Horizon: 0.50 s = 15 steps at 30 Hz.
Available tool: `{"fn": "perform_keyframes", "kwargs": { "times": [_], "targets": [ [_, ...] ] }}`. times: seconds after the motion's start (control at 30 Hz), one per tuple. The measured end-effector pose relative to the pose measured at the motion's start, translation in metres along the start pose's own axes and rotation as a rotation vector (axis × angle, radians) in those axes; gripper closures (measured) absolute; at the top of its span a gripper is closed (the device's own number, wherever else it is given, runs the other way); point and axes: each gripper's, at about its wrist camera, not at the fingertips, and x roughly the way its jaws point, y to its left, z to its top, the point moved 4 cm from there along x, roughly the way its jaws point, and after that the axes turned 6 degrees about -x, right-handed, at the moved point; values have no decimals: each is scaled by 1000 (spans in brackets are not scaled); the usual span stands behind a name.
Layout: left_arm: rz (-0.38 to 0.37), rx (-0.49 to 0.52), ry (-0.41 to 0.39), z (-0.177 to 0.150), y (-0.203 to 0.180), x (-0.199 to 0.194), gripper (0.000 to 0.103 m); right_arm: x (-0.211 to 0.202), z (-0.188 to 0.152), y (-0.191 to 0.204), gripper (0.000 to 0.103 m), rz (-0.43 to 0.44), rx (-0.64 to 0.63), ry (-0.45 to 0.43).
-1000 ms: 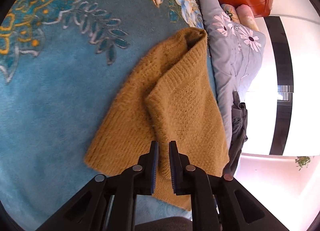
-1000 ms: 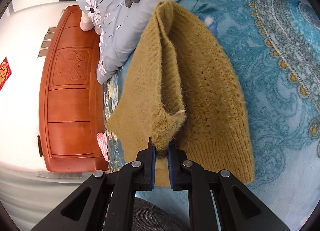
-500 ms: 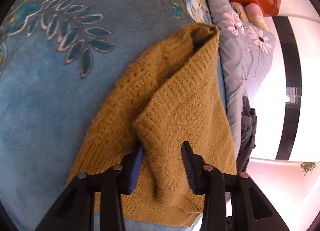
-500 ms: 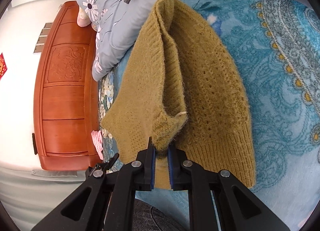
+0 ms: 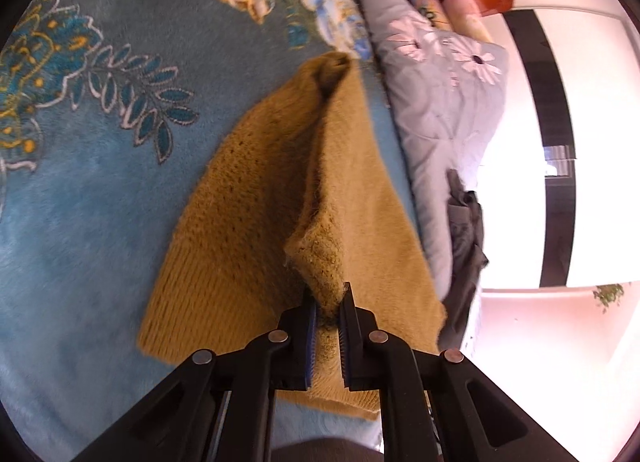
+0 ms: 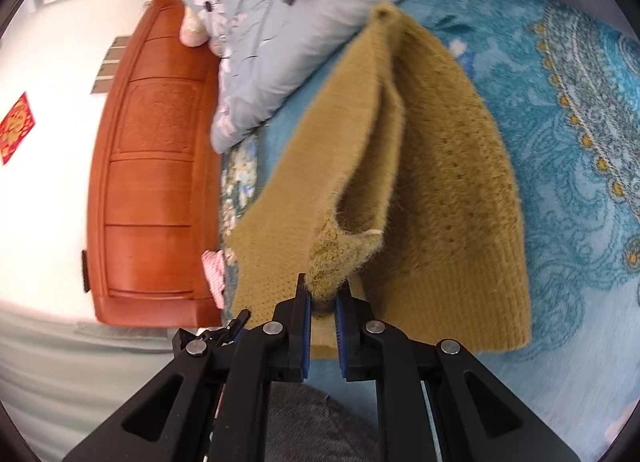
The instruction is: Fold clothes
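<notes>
Now both grippers, left gripper (image 5: 328,298), right gripper (image 6: 322,294), clamping sweater (image 5: 248,214) edge

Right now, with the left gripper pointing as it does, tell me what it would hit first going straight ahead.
The left gripper is already shut on a raised fold of the mustard sweater. Straight ahead it would push into more of that sweater, then probably the blue blanket beneath; depth is unclear.

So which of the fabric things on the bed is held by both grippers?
The mustard knitted sweater: the left gripper and right gripper each pinch it; the grey garment lies untouched.
</notes>
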Motion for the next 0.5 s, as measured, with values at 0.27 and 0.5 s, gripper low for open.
{"fn": "perform_keyframes", "kwargs": {
  "times": [0.27,0.5],
  "targets": [
    [123,-43,12,-19,49,6,93,-3,-19,-37,92,-61,76,23],
    [130,-72,25,-28,67,7,92,1,-34,-75,92,-144,148,49]
  ]
}}
